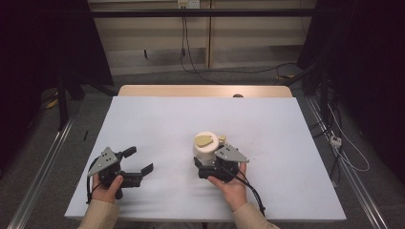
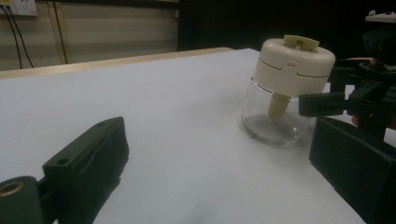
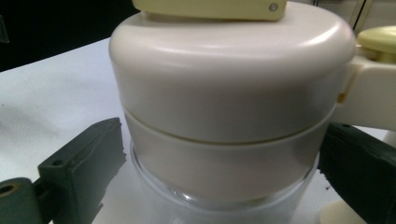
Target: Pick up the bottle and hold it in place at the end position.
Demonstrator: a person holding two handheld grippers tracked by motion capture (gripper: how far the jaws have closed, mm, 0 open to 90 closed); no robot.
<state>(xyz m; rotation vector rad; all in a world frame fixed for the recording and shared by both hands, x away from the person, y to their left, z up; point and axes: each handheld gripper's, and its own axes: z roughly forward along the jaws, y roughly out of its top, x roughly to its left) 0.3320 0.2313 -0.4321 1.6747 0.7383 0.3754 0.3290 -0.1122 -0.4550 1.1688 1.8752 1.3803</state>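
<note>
Right tool [image 1: 208, 160] sits at the jar [image 1: 206, 147], jaws spread to either side of its cream lid [image 3: 231, 84], a gap showing on one side; grip not yet closed. Jar stands upright on the white counter [image 1: 162, 124], just ahead of this tool. Left tool [image 1: 138, 161] rests well apart, jaws open, holding nothing.

Table [image 1: 157, 119]: white top, rectangular, with a bare wooden strip [image 1: 205, 90] showing along its far edge. A small dark round item [image 1: 238, 96] sits on that strip; too small to identify. One jar [image 1: 207, 148] stands upright on the white top, right of centre and toward the near side: clear glass base, cream lid with a yellowish tab on top. Faint specks mark the surface right of the jar.
</note>
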